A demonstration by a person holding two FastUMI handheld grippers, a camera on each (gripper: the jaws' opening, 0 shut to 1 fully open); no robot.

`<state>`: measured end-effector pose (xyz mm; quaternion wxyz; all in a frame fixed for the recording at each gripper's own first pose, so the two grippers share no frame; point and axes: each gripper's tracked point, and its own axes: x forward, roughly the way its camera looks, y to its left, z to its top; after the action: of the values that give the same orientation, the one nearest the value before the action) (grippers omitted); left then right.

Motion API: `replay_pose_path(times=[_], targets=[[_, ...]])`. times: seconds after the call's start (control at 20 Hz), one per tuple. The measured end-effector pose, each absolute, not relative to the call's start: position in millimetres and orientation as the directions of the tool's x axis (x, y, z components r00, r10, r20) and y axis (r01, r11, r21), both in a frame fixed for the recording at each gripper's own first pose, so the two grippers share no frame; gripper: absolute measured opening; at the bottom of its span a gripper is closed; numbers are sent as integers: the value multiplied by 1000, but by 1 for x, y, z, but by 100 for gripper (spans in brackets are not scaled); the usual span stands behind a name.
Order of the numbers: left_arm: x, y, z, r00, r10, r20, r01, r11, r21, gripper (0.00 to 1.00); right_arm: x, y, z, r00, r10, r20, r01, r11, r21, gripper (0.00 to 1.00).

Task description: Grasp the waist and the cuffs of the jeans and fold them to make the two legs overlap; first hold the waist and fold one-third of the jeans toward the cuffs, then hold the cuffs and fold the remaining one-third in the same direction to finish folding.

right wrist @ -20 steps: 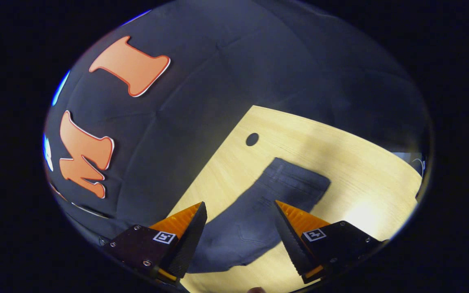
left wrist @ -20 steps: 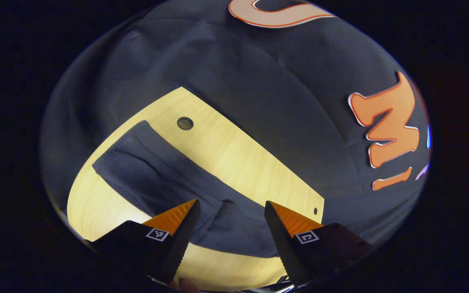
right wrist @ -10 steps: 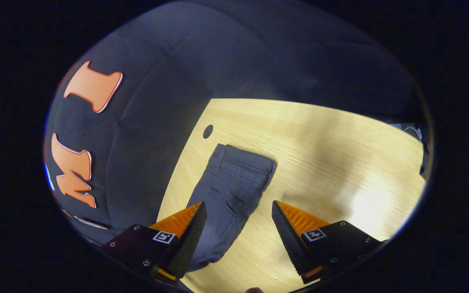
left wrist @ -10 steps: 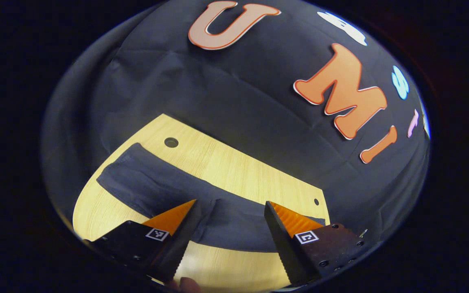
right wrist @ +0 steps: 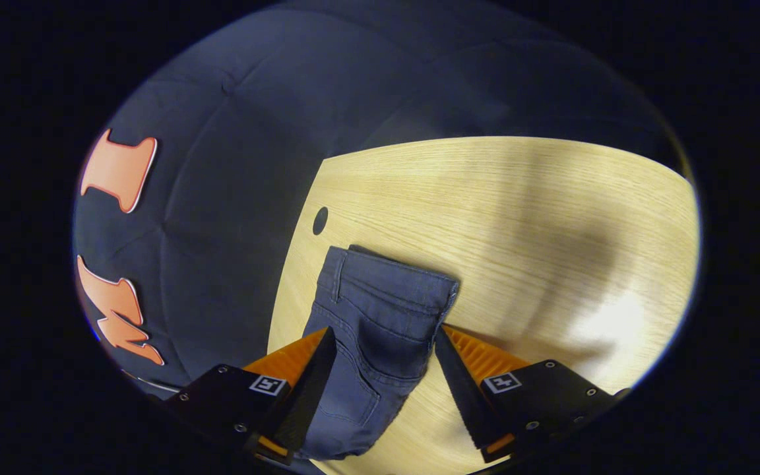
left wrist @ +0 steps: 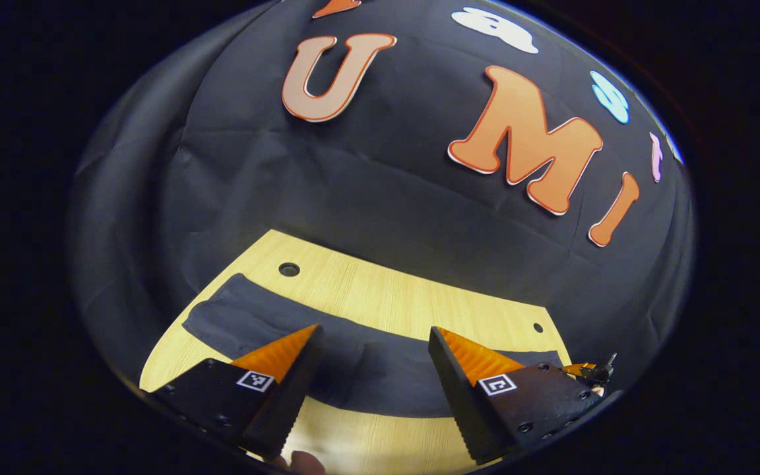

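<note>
Here, jeans (right wrist: 380, 316) flat on table (right wrist: 518, 211), both tools agape

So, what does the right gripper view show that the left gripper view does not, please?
Right gripper view: the jeans' waistband with belt loop and seams, and the open right tool.

Left gripper view: the jeans stretched out lengthwise, a second table hole, and the open left tool.

Both: dark jeans lying flat on the wooden table, neither tool gripping them.

left gripper (left wrist: 375, 369): black housings, orange wedge fingers, serrated black inner edges
right gripper (right wrist: 380, 376): same black and orange build
markings: square black-and-white tag on each finger
fasteners: small screws on the housings
</note>
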<state>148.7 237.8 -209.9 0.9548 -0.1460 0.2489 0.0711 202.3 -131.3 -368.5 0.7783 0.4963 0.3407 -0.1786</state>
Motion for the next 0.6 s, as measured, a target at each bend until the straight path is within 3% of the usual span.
replay_pose_path(times=[0.15, 0.2, 0.25, 0.35, 0.4, 0.6], targets=[[145, 245, -207, 872, 96, -480, -238, 940, -245, 96, 205, -135, -379, 709, 25, -705, 618, 461, 637, 48], [145, 247, -205, 876, 106, -470, -242, 940, -239, 96, 206, -135, -380, 712, 11, -702, 611, 483, 627, 40], [143, 253, -204, 880, 124, -458, -249, 942, -225, 96, 207, -135, -379, 714, -3, -700, 604, 508, 614, 25], [140, 258, -197, 888, 138, -438, -249, 946, -206, 96, 207, -135, -372, 697, -29, -717, 614, 541, 575, 25], [140, 263, -199, 889, 139, -436, -250, 946, -208, 96, 201, -134, -356, 703, -51, -709, 600, 577, 554, 12], [130, 284, -200, 888, 111, -446, -252, 930, -269, 96, 218, -116, -308, 735, -136, -664, 535, 718, 445, 12]])
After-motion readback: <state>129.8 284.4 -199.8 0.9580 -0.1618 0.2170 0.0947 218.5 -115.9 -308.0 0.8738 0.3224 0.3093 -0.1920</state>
